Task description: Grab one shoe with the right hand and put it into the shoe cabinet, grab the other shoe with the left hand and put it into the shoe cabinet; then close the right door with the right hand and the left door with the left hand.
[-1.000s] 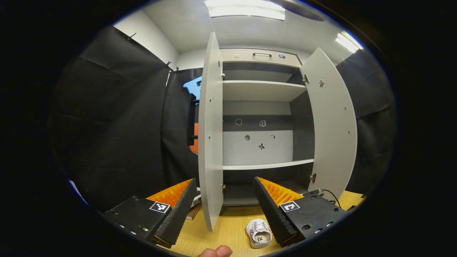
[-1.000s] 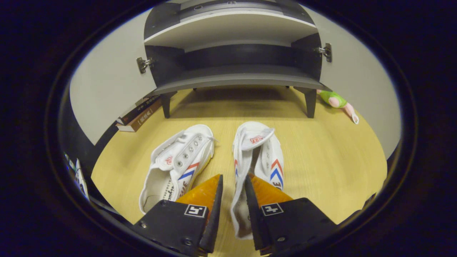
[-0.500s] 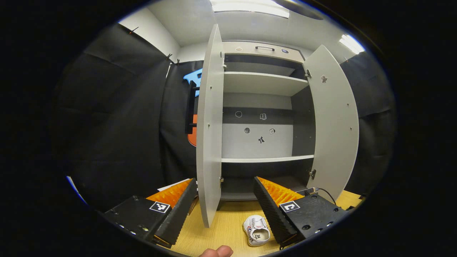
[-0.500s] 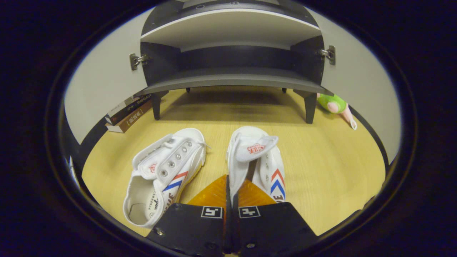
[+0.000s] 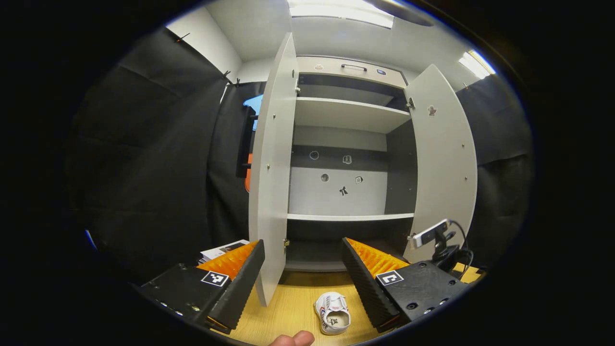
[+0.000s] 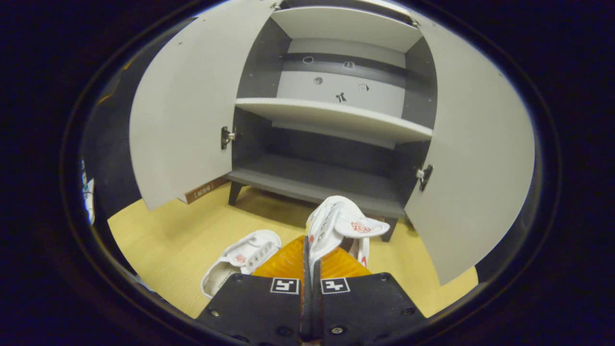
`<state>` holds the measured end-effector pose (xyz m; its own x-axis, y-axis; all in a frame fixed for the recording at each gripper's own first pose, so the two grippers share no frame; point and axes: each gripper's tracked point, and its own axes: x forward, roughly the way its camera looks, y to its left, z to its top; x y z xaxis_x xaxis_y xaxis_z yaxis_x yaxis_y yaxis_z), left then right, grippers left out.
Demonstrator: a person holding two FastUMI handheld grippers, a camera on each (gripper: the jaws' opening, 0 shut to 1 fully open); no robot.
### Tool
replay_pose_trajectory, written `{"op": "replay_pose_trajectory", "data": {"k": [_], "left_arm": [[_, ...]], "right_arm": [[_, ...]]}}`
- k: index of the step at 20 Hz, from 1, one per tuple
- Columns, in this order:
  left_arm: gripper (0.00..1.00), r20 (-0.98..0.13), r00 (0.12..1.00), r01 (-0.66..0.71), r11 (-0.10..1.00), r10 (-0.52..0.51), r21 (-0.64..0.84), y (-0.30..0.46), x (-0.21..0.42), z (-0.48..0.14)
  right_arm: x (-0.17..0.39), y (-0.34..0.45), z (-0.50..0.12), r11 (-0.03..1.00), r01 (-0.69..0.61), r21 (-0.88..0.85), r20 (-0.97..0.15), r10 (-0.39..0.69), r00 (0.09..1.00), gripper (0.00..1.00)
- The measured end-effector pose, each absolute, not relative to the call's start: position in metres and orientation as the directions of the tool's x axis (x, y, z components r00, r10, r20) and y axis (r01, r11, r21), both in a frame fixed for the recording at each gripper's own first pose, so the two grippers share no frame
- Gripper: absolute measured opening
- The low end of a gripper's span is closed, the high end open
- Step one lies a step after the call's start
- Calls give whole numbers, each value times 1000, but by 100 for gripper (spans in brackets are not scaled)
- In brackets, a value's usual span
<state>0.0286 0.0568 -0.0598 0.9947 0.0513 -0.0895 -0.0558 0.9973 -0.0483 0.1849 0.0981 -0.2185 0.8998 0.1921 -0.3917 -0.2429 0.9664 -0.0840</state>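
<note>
Your right hand-held gripper (image 6: pixel 310 269) clamps one white shoe (image 6: pixel 336 226) (raised off the tabletop (image 6: pixel 163 250)) before the open shoe cabinet (image 6: pixel 326 115); the other shoe (image 5: pixel 332 313) lies below your left hand-held gripper (image 5: pixel 302 269), fingers spread.

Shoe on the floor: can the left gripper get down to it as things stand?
Probably yes. The left gripper is open, and the white shoe on the floor lies just below it on bare wooden floor, beside the open left door, which stands clear.
</note>
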Motion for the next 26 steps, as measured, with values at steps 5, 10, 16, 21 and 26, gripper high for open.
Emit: {"op": "replay_pose_trajectory", "data": {"k": [5, 10, 16, 21, 26], "left_arm": [[95, -78, 997, -29, 998, 24, -58, 42, 29, -58], [95, -58, 998, -8, 999, 6, -39, 33, 30, -54], [95, -79, 997, 6, 998, -11, -67, 28, 29, -62], [95, -97, 995, -17, 998, 10, -66, 35, 27, -69], [96, -129, 991, -52, 997, 44, -63, 48, 26, -80]], "right_arm": [[213, 94, -121, 969, -242, -55, -299, 216, 930, 4], [276, 94, -28, 974, -215, -71, -226, 195, 954, 3], [390, 101, 1, 977, -185, -109, -319, 142, 937, 4], [459, 97, -26, 979, -147, -142, -443, 70, 894, 4], [499, 89, -42, 964, -147, -222, -508, 14, 861, 4]]}}
